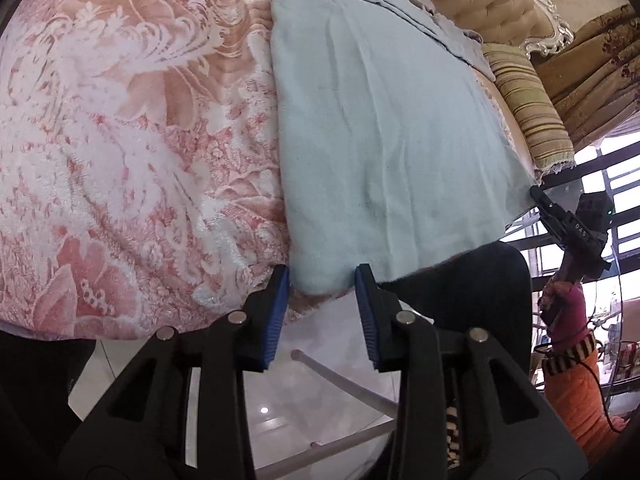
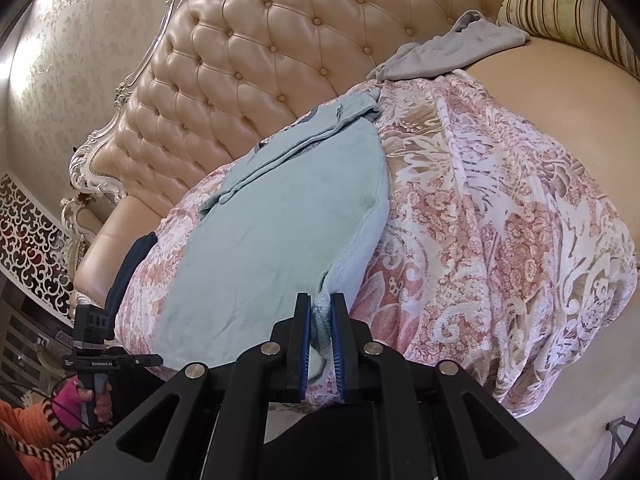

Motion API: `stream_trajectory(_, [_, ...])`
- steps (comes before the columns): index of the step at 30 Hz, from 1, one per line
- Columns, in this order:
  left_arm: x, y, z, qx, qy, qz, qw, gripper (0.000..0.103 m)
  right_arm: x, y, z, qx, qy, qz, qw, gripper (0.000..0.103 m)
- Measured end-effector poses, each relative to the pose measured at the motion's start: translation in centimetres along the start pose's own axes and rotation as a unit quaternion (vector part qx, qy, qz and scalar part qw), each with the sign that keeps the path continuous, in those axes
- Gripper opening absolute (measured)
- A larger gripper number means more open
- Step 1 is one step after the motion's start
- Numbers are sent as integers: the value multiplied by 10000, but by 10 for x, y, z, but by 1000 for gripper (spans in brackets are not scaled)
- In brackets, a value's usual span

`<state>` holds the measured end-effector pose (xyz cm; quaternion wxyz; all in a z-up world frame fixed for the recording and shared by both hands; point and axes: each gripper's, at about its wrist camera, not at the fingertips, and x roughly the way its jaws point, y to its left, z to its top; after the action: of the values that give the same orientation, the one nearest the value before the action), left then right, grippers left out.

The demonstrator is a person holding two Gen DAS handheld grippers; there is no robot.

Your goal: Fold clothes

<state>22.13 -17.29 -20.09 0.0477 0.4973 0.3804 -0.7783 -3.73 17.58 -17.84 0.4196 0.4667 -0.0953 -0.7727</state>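
On the bed's floral cover (image 1: 120,140): pale blue garment (image 1: 380,140); right claw (image 2: 321,320) clamped on its corner, left claw (image 1: 322,284) apart astride hem; uneven pull risks skewed fold

Two grippers (image 1: 322,280) (image 2: 320,312) — one per hand. One light blue garment (image 1: 380,128) spread out, one grey garment (image 2: 452,50) by the headboard (image 2: 260,52). One floral blanket (image 1: 120,140), one striped pillow (image 1: 524,100) — and one sofa.

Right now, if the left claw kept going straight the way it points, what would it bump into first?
Probably the near corner of the light blue garment: the left claw stands astride it, though depth is uncertain.
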Motion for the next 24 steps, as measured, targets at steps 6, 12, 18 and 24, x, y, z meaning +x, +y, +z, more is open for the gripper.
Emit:
stream_trajectory(6, [-10, -1, -2, 61, -154, -1, 9999, 11, 0, 2, 1, -40, 6, -37, 10000, 12])
stream_trajectory(12, [-18, -9, 0, 137, -224, 64, 9996, 10, -4, 2, 2, -55, -29, -73, 10000, 12])
stream_trajectory(18, [-30, -23, 6, 257, -364, -19, 9990, 10, -6, 6, 2, -219, -31, -279, 9994, 9])
stream_trajectory(24, [-30, -22, 13, 180, -437, -229, 9986, 10, 3, 6, 0, -395, 116, -642, 9971, 9])
